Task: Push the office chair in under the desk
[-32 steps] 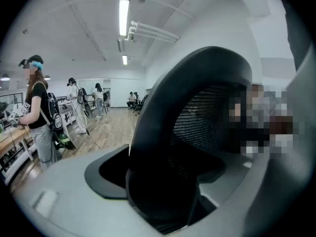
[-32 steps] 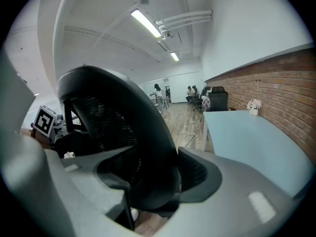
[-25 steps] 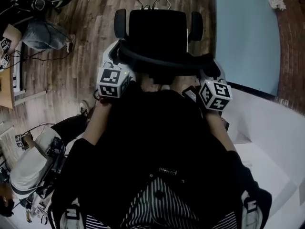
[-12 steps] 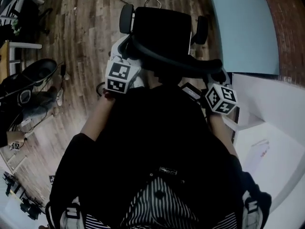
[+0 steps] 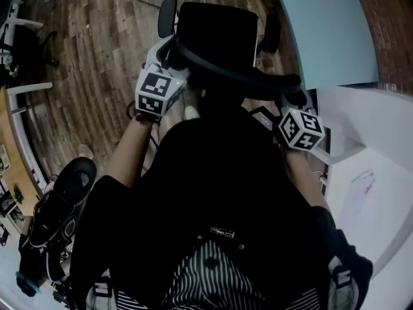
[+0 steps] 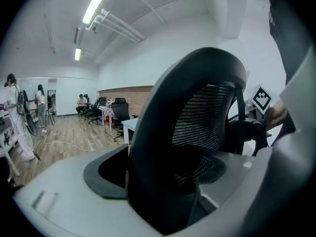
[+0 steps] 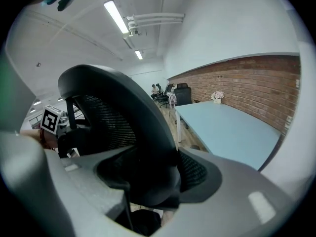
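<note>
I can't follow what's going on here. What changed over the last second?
The person turned right, wheeling the office chair nearer the blue desk. Nothing was grabbed or released: the left claw and right claw stay clamped on its backrest rim.

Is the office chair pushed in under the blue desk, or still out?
Still out. The chair stands on the wood floor beside the desk, not under its top.

My head view is dim and murky, the black chair [image 5: 216, 37] a featureless blot, while ceiling tube lights [image 6: 97, 3] brighten both my gripper views, whose fisheye edges bend and darken, the nearest parts soft.
</note>
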Demonstrator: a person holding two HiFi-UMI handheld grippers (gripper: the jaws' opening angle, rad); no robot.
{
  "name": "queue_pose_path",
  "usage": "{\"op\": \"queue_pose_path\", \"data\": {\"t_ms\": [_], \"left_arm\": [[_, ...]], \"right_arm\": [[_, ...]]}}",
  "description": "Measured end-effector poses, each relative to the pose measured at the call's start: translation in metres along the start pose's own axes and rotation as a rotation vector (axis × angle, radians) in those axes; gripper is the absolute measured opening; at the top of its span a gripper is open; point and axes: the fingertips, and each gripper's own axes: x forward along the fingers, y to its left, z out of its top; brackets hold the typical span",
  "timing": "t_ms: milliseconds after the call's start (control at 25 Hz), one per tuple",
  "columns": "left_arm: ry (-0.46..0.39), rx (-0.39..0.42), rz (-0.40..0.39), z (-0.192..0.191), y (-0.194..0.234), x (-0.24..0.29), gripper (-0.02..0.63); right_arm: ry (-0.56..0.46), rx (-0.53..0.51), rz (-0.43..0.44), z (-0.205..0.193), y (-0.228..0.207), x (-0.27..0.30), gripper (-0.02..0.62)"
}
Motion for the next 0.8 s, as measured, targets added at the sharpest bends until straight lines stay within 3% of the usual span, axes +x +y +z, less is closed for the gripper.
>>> {"op": "queue_pose_path", "data": {"t_ms": [160, 480, 800], "left_arm": [[0.000, 0.021, -0.104, 0.011, 0.009, 0.033, 0.336], [0.026, 0.031, -0.132, 0.033, 0.031, 0.087, 0.336], [0.027, 0.070, -0.210, 0.045, 0.068, 0.115, 0.336]], "right_arm": [[0.002, -0.003, -0.010, 0.018, -0.016, 0.026, 0.244], [-0.009, 0.012, -0.026, 0.048, -0.042, 0.059, 0.241], [0.007, 0.030, -0.061, 0.048, -0.021, 0.076, 0.224]]}}
